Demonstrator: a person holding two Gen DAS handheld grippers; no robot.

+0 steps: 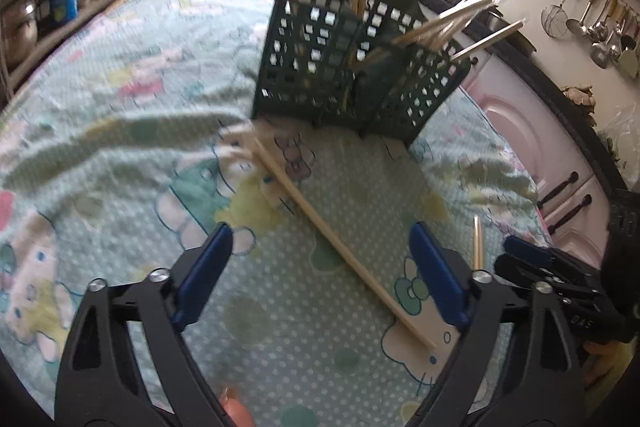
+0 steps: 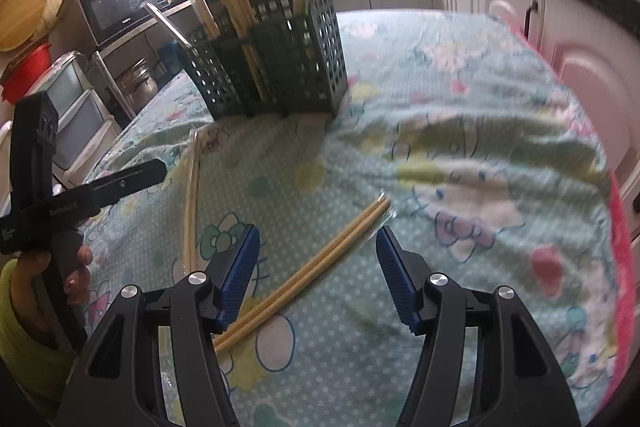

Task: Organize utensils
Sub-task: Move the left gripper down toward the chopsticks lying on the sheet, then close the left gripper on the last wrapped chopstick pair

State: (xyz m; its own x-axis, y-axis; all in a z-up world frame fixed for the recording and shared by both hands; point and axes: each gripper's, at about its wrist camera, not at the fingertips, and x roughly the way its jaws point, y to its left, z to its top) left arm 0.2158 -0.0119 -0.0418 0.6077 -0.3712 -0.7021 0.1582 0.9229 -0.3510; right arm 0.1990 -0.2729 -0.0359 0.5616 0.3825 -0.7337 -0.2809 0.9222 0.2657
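A dark green perforated utensil holder (image 1: pixel 320 67) (image 2: pixel 280 67) stands on the patterned cloth with several chopsticks upright or leaning in its compartments. A pale chopstick pair (image 1: pixel 304 207) lies flat on the cloth and runs diagonally between the blue pads of my left gripper (image 1: pixel 321 229), which is open just above it without touching. In the right wrist view a yellow chopstick pair (image 2: pixel 340 243) lies diagonally between the pads of my right gripper (image 2: pixel 318 233), also open. The pale pair (image 2: pixel 191 195) lies to its left, beside the left gripper (image 2: pixel 120 183).
The cloth (image 2: pixel 440 147) is rumpled into folds beside the holder. The right gripper (image 1: pixel 528 259) sits close on the left gripper's right. A hand in a yellow-green sleeve (image 2: pixel 24 299) holds the left tool. Cabinets (image 1: pixel 532 147), a microwave (image 2: pixel 116 7) and hanging ladles (image 1: pixel 592 27) ring the table.
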